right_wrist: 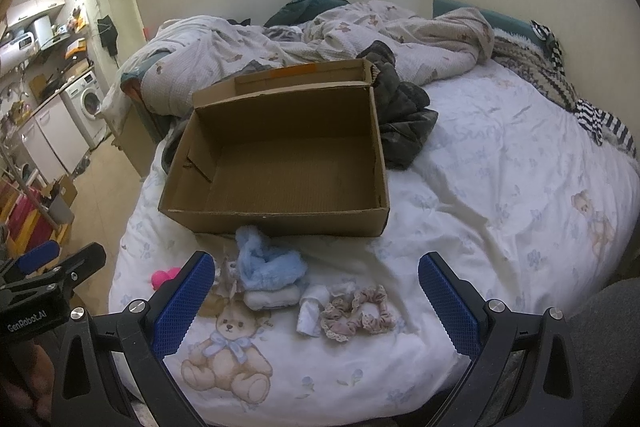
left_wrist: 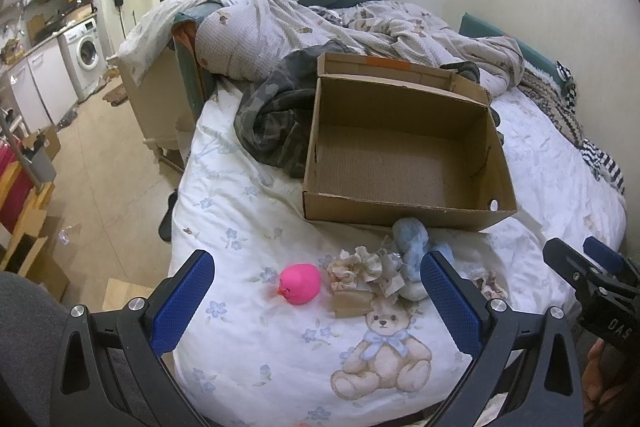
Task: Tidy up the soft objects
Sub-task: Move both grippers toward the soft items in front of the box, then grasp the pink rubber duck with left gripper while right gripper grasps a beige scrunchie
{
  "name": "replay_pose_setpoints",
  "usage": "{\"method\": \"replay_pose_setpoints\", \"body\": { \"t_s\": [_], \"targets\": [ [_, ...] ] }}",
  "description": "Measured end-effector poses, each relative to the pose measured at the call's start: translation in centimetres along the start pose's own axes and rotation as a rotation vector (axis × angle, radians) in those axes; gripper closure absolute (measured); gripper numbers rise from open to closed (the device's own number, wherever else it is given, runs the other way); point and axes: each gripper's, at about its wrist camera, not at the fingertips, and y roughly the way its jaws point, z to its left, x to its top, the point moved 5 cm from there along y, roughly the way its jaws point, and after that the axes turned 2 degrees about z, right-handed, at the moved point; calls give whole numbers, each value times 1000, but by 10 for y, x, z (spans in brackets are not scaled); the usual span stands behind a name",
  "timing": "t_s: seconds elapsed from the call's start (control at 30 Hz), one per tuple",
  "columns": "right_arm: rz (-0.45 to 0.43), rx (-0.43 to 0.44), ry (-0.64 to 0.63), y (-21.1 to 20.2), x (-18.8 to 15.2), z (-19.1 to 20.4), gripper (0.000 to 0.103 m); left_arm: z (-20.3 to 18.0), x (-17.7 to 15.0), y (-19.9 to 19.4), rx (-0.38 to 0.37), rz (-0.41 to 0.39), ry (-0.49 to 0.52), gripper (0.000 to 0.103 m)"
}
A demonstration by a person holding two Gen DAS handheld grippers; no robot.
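An open, empty cardboard box [left_wrist: 404, 155] [right_wrist: 280, 163] stands on the bed. In front of it lie a pink squishy toy [left_wrist: 300, 284] [right_wrist: 165, 277], a cream scrunchie [left_wrist: 362, 267], a fluffy light-blue item [left_wrist: 412, 239] [right_wrist: 264, 263] on a white one [right_wrist: 272, 297], a small white cloth [right_wrist: 312, 311] and two pinkish scrunchies [right_wrist: 356, 311]. My left gripper [left_wrist: 318, 299] is open and empty just short of the pink toy and cream scrunchie. My right gripper [right_wrist: 316, 301] is open and empty, over the white cloth and scrunchies.
A camouflage garment [left_wrist: 276, 111] [right_wrist: 404, 115] lies behind the box, with a rumpled duvet [left_wrist: 320, 23] beyond. Striped and knitted cloths [right_wrist: 580, 107] lie along the right wall. The bed's left edge drops to the floor [left_wrist: 100, 155], with a washing machine [left_wrist: 86, 53] further off.
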Motion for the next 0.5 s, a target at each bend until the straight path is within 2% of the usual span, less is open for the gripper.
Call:
{"method": "replay_pose_setpoints", "body": {
  "t_s": [0.3,0.4,0.5],
  "targets": [
    [80,54,59,1,22,-14,0,5,21,5,-1,49,-25,0],
    [110,61,57,8,30,-18,0,8,29,15,3,100,-41,0],
    [181,75,46,24,34,-19,0,15,38,28,18,143,-46,0]
  ]
}}
